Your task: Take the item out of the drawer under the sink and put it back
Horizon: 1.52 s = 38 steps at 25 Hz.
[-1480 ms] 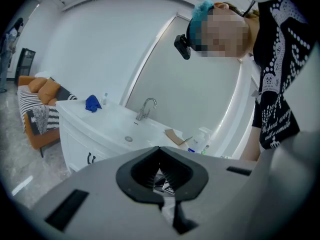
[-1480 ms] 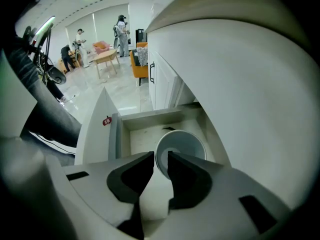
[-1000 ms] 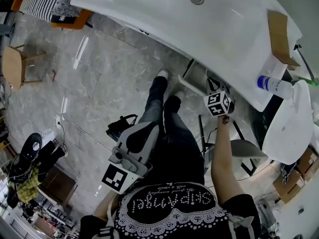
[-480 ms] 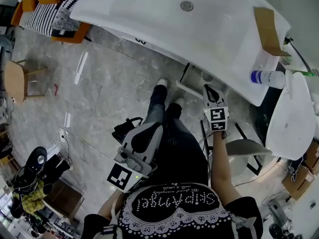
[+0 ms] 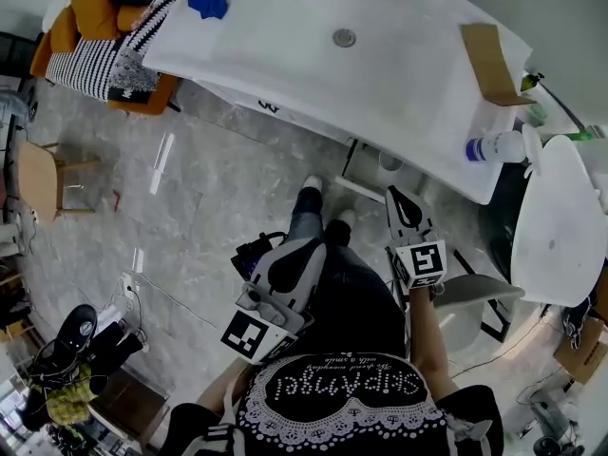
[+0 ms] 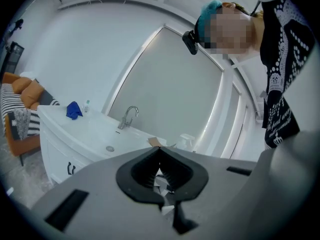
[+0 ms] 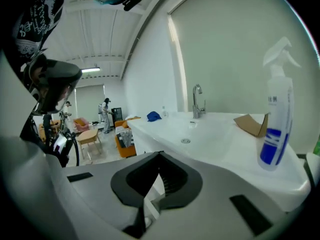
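Drawer point(image 5: 366, 171) below the sink point(image 5: 313, 27) is where the change lies. A second ago the right gripper point(image 5: 397, 198) had its tip down at the drawer's mouth, close under the edge of the tabletop point(image 5: 427, 74). Now it has come up and back towards the person's body and turned, so that it points across the tabletop rather than into the cabinet. Its own view bears this out: it looks over the white surface at the spray bottle point(image 7: 276, 129), the folded cardboard point(image 7: 252, 124) and the tap point(image 7: 197, 101), with no drawer in sight. Its jaws are pressed together with nothing between them, so it has brought nothing up with it. The left gripper point(image 6: 160, 154) hangs low beside the person's leg, well apart from the cabinet. Its jaws also meet at the tips and carry nothing, and it has shifted only a little. The item shows in no view, and neither gripper has it. It is therefore most likely lying inside the drawer, though the tabletop's edge hides the inside and this is a judgement only. The drawer front seems to stand a little proud of the cabinet, as it did a second ago, but it is small and partly covered, so that cannot be told for sure. Since the right gripper has left with nothing in its jaws, the work at the drawer looks to be over for now, with the item back in it. If the front really is ajar, pushing it shut would be the remaining step.
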Available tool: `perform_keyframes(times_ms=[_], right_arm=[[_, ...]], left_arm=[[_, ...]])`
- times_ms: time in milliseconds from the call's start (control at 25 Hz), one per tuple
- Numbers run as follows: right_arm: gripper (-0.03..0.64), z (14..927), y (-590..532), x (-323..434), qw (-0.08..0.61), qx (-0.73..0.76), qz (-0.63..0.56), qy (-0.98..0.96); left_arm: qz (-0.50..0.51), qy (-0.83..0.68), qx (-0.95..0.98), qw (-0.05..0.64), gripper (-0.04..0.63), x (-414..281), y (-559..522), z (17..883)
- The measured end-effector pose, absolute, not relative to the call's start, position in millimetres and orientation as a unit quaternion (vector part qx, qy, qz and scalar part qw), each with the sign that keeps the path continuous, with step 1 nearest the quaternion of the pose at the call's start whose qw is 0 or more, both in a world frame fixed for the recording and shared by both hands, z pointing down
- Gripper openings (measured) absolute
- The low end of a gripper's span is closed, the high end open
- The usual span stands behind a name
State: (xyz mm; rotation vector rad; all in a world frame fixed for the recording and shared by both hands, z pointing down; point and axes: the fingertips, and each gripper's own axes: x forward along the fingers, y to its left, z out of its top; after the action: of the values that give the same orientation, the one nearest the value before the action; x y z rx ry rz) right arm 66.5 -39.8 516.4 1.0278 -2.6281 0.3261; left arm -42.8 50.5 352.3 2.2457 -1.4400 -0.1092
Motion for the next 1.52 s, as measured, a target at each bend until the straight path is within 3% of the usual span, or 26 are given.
perform_keyframes(times_ms=[720, 1520], right_arm=[[0.017, 369, 2, 83, 0.044, 0.423, 0.039, -0.904], [0.017, 343, 65, 111, 0.042, 0.551, 0.063, -0.831]], left_arm=[[-0.057, -0.463, 0.868, 0.17, 0.005, -11, 46, 321], [-0.062, -0.394, 0.909, 0.123, 0.005, -37, 35, 281]])
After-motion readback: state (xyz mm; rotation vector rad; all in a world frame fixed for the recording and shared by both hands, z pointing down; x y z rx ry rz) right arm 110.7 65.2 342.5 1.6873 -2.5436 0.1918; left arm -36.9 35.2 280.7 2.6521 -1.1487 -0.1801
